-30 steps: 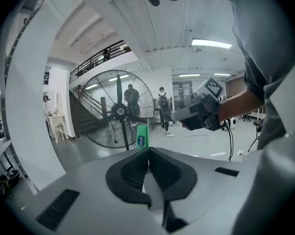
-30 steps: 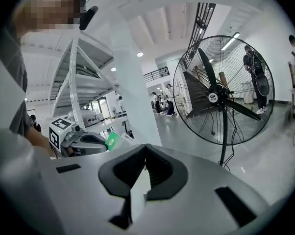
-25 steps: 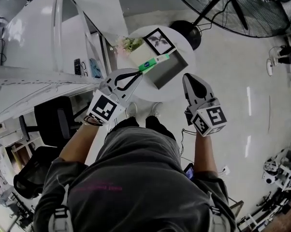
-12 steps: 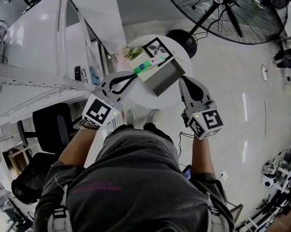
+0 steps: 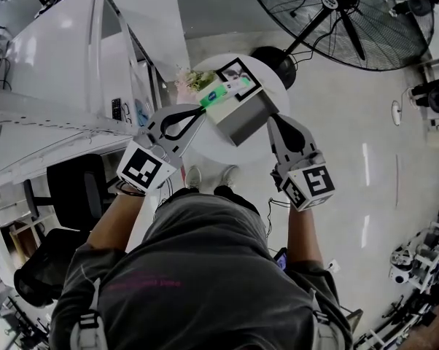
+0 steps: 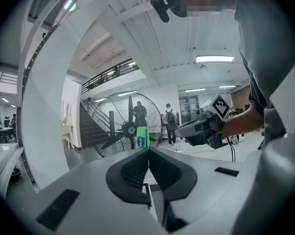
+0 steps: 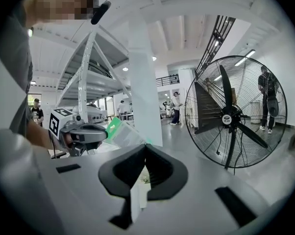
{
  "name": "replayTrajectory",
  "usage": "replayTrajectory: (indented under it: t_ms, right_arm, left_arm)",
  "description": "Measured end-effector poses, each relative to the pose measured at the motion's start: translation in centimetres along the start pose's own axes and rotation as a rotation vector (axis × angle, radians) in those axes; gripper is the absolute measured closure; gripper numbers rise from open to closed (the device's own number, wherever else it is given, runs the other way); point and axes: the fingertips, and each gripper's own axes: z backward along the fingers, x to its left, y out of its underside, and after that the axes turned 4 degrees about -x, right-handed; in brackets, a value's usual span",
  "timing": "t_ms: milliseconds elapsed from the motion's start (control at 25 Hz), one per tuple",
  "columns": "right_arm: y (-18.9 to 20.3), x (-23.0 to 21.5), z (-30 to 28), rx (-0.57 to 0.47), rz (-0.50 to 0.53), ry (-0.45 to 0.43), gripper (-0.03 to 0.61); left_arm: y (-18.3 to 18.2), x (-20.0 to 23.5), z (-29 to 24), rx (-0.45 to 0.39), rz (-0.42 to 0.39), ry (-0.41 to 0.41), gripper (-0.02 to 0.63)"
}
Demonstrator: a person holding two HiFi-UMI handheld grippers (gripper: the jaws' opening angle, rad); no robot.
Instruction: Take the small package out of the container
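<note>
Currently, on the left, you are pinching the near end of the small package [image 5: 223, 93] in the left gripper [image 5: 203, 114], whose jaws are closing flat on it with no gap. The green-and-white package is reaching away to the far right, across the top left edge of the container [image 5: 250, 119]. Whether it is already clear of that rim, I cannot tell. The grey container is showing over the round table [image 5: 252, 148], just right of the package. Farther right, your right gripper [image 5: 272, 121] is pointing at the container's near right corner with its jaws together. Nothing is showing between them, so it is probably not bracing the box. Because you are gripping only a thin edge, a quick pull or a twist of the wrist is likely to let the package swivel or slip free. If its far end is catching on the rim, the container may be dragging along or tipping toward the table's edge.
</note>
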Motion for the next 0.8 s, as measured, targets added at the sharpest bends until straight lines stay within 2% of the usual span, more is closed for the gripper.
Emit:
replayTrajectory:
  t_ms: [800]
  right_arm:
    - [1.0, 0.1, 0.3, 0.026, 0.005, -0.021, 0.557]
  left_arm:
    - [0.6, -1.3, -0.3, 0.017, 0.010, 0.007, 0.595]
